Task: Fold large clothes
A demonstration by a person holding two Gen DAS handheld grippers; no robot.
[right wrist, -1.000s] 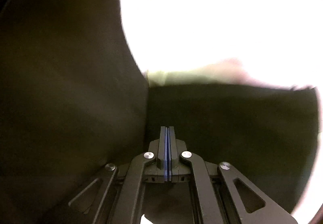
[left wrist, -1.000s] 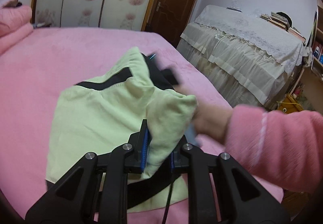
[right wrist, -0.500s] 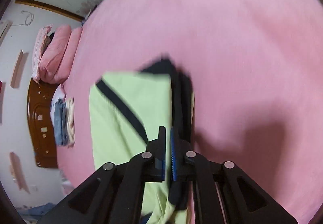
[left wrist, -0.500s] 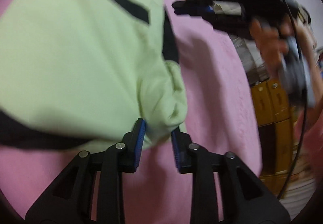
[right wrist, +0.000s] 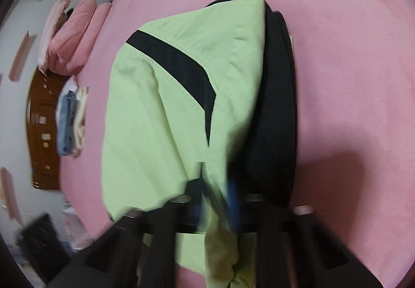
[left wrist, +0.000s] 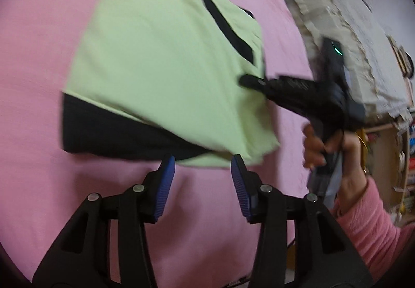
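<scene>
A light green garment (left wrist: 160, 67) with black stripes and a black hem lies folded into a rough rectangle on the pink bed (left wrist: 39, 28). My left gripper (left wrist: 202, 161) hovers just off its near edge. Its jaws are opening, and no cloth is between the blue pads (left wrist: 166, 184). A hand (left wrist: 319, 148) holds my right gripper (left wrist: 242, 79), which is shut, its tip resting on the garment's right edge. In the right wrist view the garment (right wrist: 155, 119) fills the middle. The right gripper (right wrist: 216, 184) is blurred over its near end, so I cannot tell whether it pinches a fold.
A pink sleeve (left wrist: 368, 225) reaches in from the right. Beyond the bed's right side stand lace-covered furniture (left wrist: 350, 41) and shelves (left wrist: 404, 158). Pink pillows (right wrist: 70, 36), a stack of folded clothes (right wrist: 70, 122) and a wooden headboard (right wrist: 41, 132) lie at the bed's far end.
My left gripper has let go of the bunched green corner and its jaws have spread. The garment now lies flatter. My right gripper has swung in from above onto the garment's right edge.
</scene>
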